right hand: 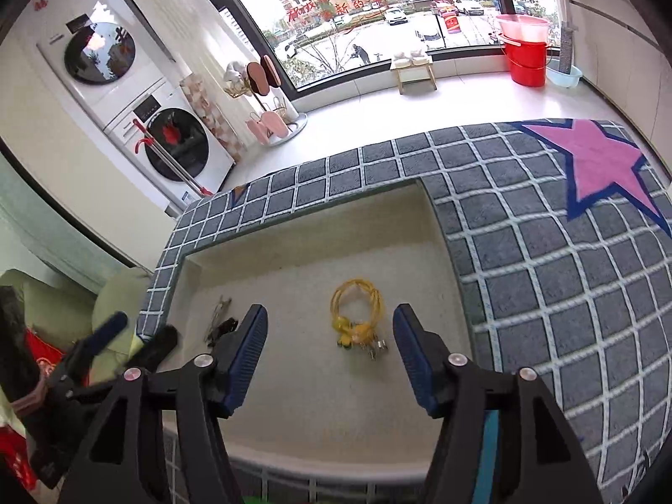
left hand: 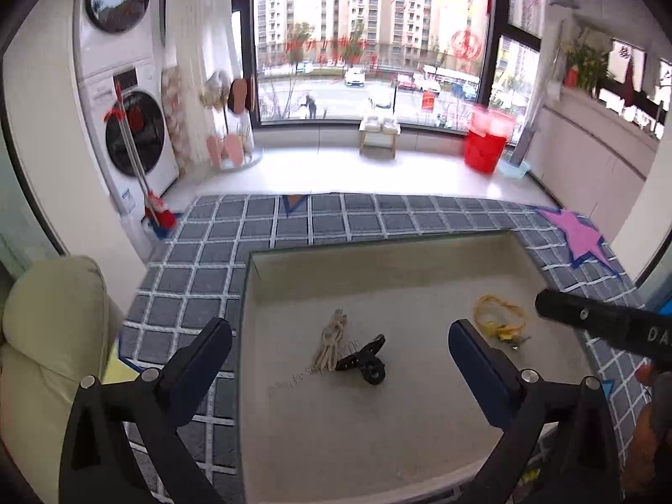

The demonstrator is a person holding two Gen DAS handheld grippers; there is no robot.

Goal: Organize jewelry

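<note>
A beige tray [left hand: 420, 420] lies on a grey checked rug. In it lie a beige cord bundle [left hand: 332, 338], a black hair clip [left hand: 364, 360] and a yellow beaded strand with small charms [left hand: 502, 319]. My left gripper [left hand: 340, 361] is open and empty, held above the clip and cord. In the right wrist view the yellow strand [right hand: 357, 315] lies between and just beyond the fingers of my right gripper [right hand: 329, 355], which is open and empty. The cord and clip [right hand: 220, 325] sit at the tray's left [right hand: 315, 420]. The right gripper's body [left hand: 605, 327] enters the left view.
The rug [right hand: 546, 273] with a pink star [right hand: 605, 164] surrounds the tray. A green cushion [left hand: 54, 336] is at the left. Stacked washing machines [left hand: 126, 105], a mop, a red bucket [left hand: 487, 138] and a small stool [left hand: 378, 134] stand by the window.
</note>
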